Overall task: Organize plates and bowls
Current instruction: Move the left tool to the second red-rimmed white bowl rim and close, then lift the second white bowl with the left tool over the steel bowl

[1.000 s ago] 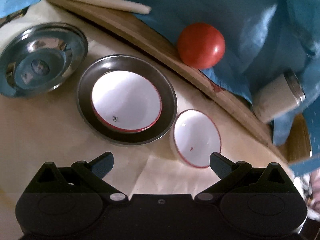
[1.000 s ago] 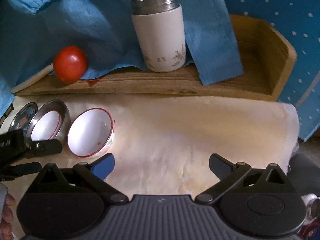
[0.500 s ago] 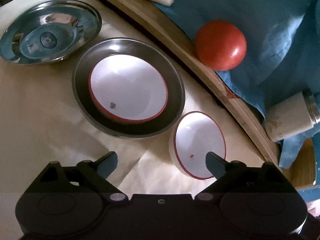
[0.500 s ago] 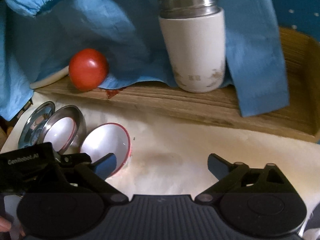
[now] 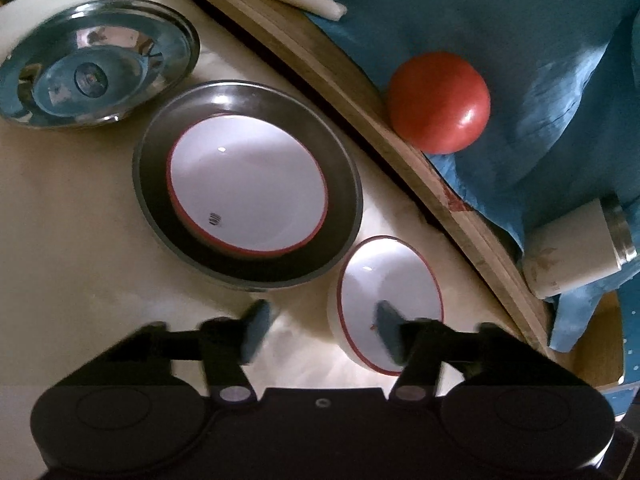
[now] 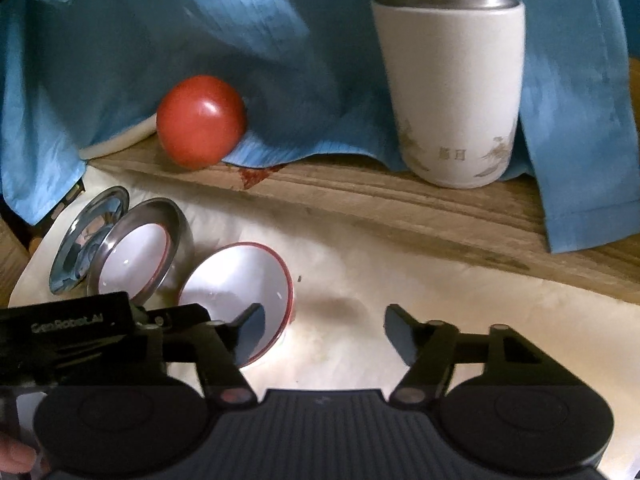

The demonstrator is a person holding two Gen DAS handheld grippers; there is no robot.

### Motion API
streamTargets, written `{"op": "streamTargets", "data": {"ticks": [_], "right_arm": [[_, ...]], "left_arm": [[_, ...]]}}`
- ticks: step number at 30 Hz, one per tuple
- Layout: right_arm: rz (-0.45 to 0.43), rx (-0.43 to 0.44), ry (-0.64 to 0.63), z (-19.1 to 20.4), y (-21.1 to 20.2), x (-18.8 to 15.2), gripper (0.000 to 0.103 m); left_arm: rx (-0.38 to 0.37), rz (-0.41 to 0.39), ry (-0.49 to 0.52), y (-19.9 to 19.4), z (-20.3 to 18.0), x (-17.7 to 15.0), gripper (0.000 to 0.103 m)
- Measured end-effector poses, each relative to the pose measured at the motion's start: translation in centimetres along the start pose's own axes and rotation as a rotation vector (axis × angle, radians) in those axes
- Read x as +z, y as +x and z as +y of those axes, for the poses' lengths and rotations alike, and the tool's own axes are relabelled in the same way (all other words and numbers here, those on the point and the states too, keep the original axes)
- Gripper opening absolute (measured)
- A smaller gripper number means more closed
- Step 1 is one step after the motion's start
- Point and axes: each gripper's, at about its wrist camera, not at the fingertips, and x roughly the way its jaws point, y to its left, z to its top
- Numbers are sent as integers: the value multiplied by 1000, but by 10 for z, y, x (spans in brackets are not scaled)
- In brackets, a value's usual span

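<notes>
**Small bowl approached from both sides**

Left wrist view: the small bowl point(image 5: 386, 300), white with a red rim, is seen standing on the pale cloth point(image 5: 72, 240) just beside the steel plate point(image 5: 160, 196), in which a larger white bowl point(image 5: 248, 188) is nested. A second steel plate point(image 5: 96, 68) lies further off. The left gripper point(image 5: 320, 332) has just been closing; its jaws are still apart, one finger over the bowl's inside, the other outside on the cloth, the near wall between them. Contact cannot be told.

Right wrist view: the small bowl point(image 6: 240, 292) is found at lower left, with the right gripper point(image 6: 324, 334) beside it, also just closing, nothing between its parted fingers.

The bowl is judged light, rigid, glossy and chippable; its rim wall is best pinched squarely, so that slipping is avoided.
</notes>
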Motion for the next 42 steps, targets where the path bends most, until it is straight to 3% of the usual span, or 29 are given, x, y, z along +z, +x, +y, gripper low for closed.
{"op": "streamTargets", "data": {"ticks": [12,22,30,42], "right_arm": [[17,46,-1,6,8,2,33],[32,61,-15,15,13,1,16],[29,38,-33,18,3,-3,16],[-77,-1,-6,18,-40,-12,16]], "left_arm": [[-60,16,6,9,1,3,16],[-61,18,28,12,3,4,13],[-76,32,69,10,-1,2,13],[-170,-12,154,-18,-15,-2,13]]}}
